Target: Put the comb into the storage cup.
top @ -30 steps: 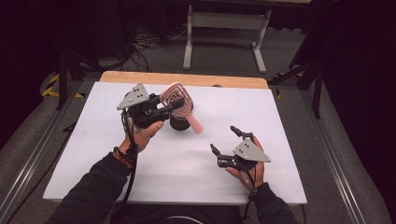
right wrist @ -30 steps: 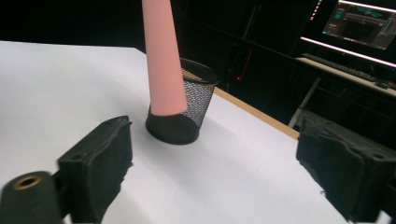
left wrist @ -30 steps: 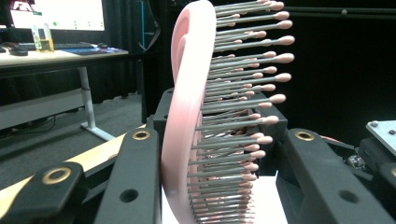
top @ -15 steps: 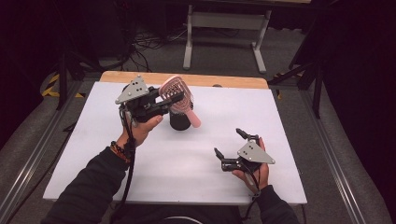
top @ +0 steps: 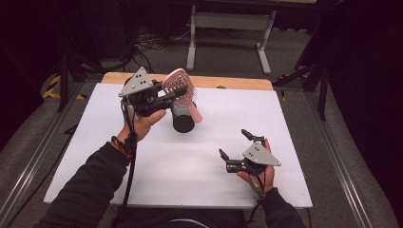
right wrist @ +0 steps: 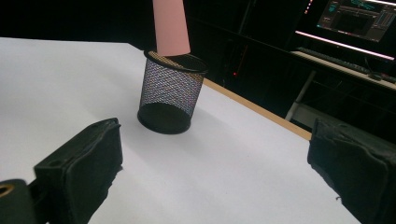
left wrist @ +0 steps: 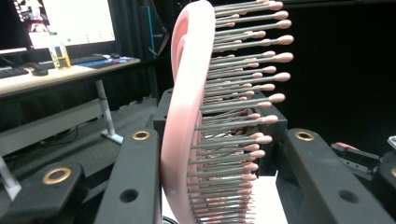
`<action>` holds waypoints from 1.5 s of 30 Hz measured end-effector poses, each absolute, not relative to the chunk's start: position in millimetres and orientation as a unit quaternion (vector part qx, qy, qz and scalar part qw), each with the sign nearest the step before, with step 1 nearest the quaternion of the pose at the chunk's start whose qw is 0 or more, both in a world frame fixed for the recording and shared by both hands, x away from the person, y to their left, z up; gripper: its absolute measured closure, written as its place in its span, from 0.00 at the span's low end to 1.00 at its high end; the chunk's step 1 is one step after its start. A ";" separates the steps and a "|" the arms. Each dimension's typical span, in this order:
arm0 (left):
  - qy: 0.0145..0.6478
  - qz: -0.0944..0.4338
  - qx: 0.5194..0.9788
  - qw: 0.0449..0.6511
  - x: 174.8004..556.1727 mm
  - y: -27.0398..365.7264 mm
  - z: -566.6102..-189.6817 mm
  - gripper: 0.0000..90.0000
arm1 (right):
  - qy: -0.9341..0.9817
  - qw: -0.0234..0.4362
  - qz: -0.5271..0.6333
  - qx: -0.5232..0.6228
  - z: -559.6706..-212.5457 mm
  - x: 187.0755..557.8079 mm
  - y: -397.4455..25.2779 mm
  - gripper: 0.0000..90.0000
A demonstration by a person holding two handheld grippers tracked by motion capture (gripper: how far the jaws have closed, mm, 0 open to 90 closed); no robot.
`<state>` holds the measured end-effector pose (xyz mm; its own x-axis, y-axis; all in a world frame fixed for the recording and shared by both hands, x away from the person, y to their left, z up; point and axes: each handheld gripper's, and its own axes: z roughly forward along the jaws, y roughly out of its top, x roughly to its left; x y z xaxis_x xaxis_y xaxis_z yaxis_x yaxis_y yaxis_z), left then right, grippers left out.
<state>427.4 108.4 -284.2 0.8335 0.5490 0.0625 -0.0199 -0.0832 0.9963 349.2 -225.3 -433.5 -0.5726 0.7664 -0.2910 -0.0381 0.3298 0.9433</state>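
Observation:
My left gripper point(top: 167, 98) is shut on the head of a pink hairbrush point(top: 180, 89), held in the air over the table's far middle. Seen from the left gripper view, the brush point(left wrist: 187, 116) stands on edge between the jaws, bristles to the right. Its handle point(right wrist: 170, 28) points down, the tip right at the rim of a black mesh cup point(right wrist: 172, 93) that stands upright on the white table point(top: 95, 142). In the high view the cup point(top: 183, 122) is just below the brush. My right gripper point(top: 234, 142) is open and holds nothing, low over the table's near right.
A wooden strip point(top: 228, 83) runs along the far edge of the table. Beyond it are a metal stand point(top: 228, 21) and cables on the floor. Desks with lit monitors point(right wrist: 359, 16) stand in the dark room.
My left gripper has lifted the brush up and a little away, so the handle has risen at the cup. The right gripper has drifted slightly right and stayed open.

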 end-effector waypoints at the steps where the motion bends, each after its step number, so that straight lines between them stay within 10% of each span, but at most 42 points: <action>1: 0.187 0.222 0.703 0.649 428.7 107.7 -281.1 0.70 | 0.719 0.388 0.518 0.254 -433.7 349.6 -225.6 0.05; 45: 0.231 0.271 0.715 0.601 466.0 123.1 -276.2 0.70 | 0.732 0.392 0.498 0.250 -436.4 352.5 -220.8 0.07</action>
<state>466.0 123.1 -276.2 0.7466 0.6561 0.1103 0.0043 -0.1705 0.9853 352.5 -220.8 -436.4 -0.5677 0.7567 -0.3242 -0.0244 0.3782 0.9254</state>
